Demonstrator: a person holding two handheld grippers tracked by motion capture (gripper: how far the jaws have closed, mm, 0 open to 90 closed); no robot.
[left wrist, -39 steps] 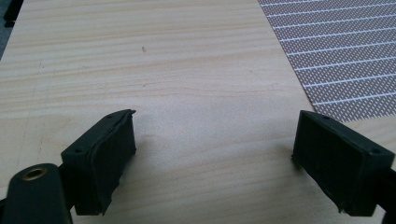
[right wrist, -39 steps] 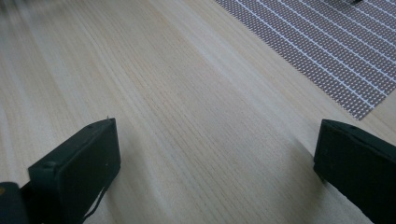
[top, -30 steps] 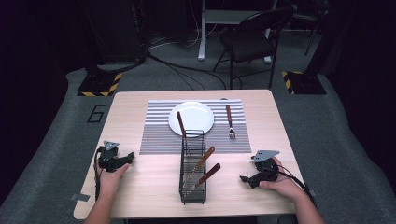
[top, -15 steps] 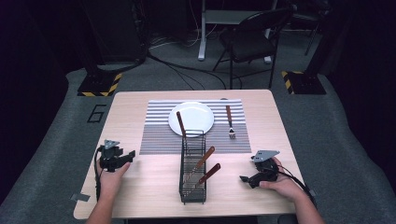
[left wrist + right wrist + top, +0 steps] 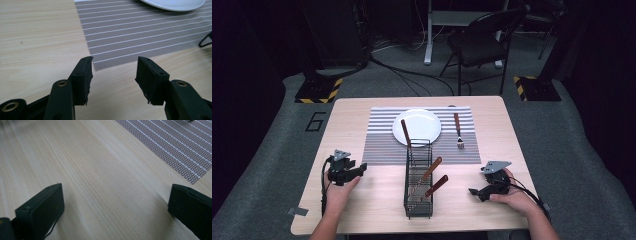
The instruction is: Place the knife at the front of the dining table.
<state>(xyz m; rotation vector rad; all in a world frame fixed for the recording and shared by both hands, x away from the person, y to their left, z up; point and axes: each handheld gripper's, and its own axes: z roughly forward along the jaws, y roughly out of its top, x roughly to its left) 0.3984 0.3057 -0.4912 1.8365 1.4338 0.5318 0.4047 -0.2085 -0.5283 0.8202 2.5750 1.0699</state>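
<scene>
A black wire cutlery caddy point(image 5: 418, 180) stands at the table's front middle with three brown-handled utensils point(image 5: 431, 170) leaning in it. Behind it a white plate point(image 5: 416, 125) lies on a grey striped placemat point(image 5: 382, 140), and a brown-handled fork point(image 5: 458, 131) lies on the mat to the plate's right. My left gripper point(image 5: 360, 169) rests on the table left of the caddy, open and empty; its jaws point(image 5: 113, 75) point at the placemat's point(image 5: 140, 37) near corner. My right gripper point(image 5: 474, 192) rests right of the caddy, open wide and empty point(image 5: 115, 202) over bare wood.
The wooden table point(image 5: 357, 110) has bare room on both sides of the caddy. A black chair point(image 5: 482, 45) and cables stand on the floor beyond the far edge. Yellow-black striped bases point(image 5: 319, 90) flank the back.
</scene>
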